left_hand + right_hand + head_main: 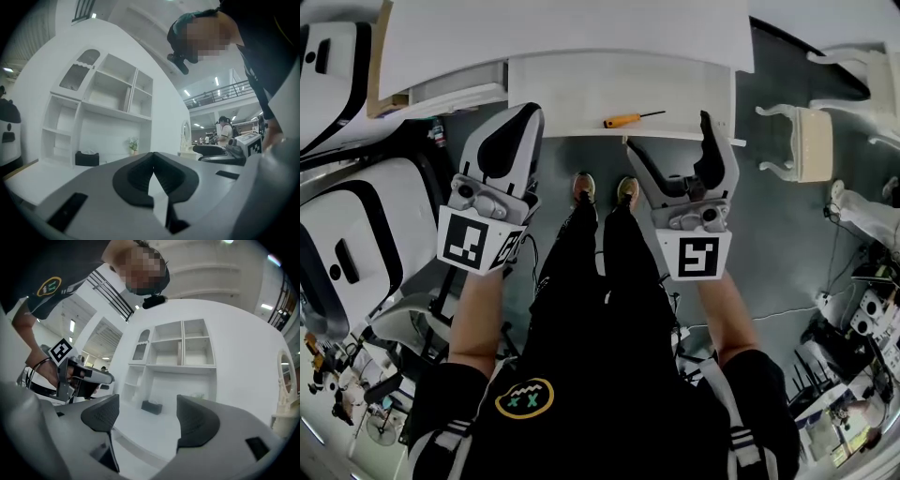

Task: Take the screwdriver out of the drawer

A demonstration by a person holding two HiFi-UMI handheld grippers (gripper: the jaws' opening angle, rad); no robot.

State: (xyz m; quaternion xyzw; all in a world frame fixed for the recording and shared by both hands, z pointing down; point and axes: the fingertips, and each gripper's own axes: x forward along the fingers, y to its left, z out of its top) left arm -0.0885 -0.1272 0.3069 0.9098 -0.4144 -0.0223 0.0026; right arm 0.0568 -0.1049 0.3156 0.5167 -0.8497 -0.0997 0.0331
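Note:
A screwdriver (630,119) with an orange handle and a dark shaft lies in the open white drawer (572,89), close to its near edge. My right gripper (667,131) hovers just in front of it, jaws wide apart and empty; in the right gripper view (146,420) only the desk shows between its pads. My left gripper (525,117) is held at the drawer's left front corner with its jaws together and nothing in them, as the left gripper view (152,171) also shows. Neither gripper view shows the screwdriver.
The drawer hangs out from under a white desk top (562,33) that carries a white shelf hutch (180,345) and a black box (151,407). A white chair (806,141) stands at the right, black-and-white rounded furniture (337,253) at the left. The person's shoes (605,190) are below the drawer.

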